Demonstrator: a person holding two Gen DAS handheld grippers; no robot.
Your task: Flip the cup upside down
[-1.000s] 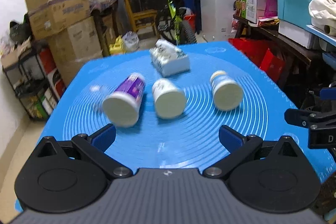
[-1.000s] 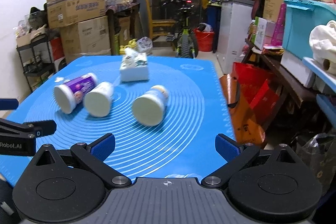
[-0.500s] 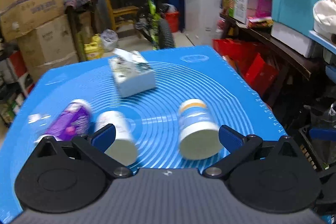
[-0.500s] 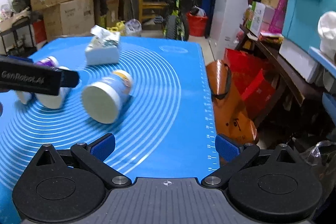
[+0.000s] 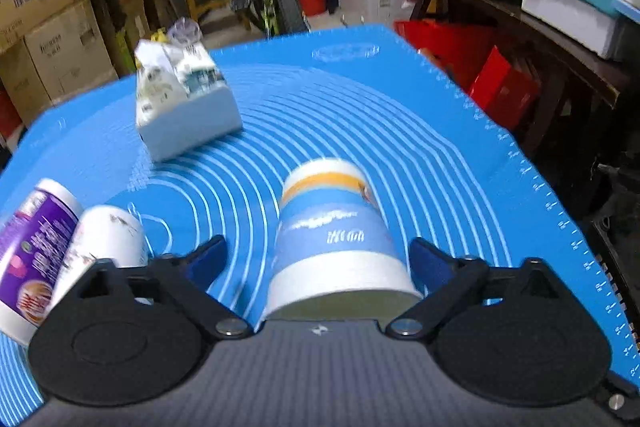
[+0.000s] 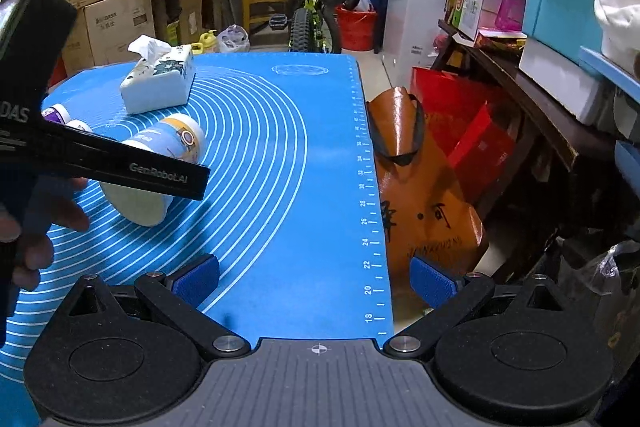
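Observation:
A blue, white and orange cup (image 5: 334,239) lies on its side on the blue mat (image 5: 420,155), its mouth toward the camera. My left gripper (image 5: 318,259) is open and straddles the cup, one blue pad on each side, with gaps to the cup wall. The cup (image 6: 160,155) also shows in the right wrist view, partly hidden by the left gripper's black arm. My right gripper (image 6: 316,281) is open and empty above the mat's right front part.
A purple cup (image 5: 32,251) and a white cup (image 5: 104,239) lie on their sides at the left. A tissue pack (image 5: 180,103) sits farther back. The mat's right edge (image 6: 372,187) drops to an orange bag (image 6: 420,187) and clutter.
My left gripper has moved forward and right, so the blue and orange cup now lies between its open fingers. My right gripper has drifted right, toward the mat's edge.

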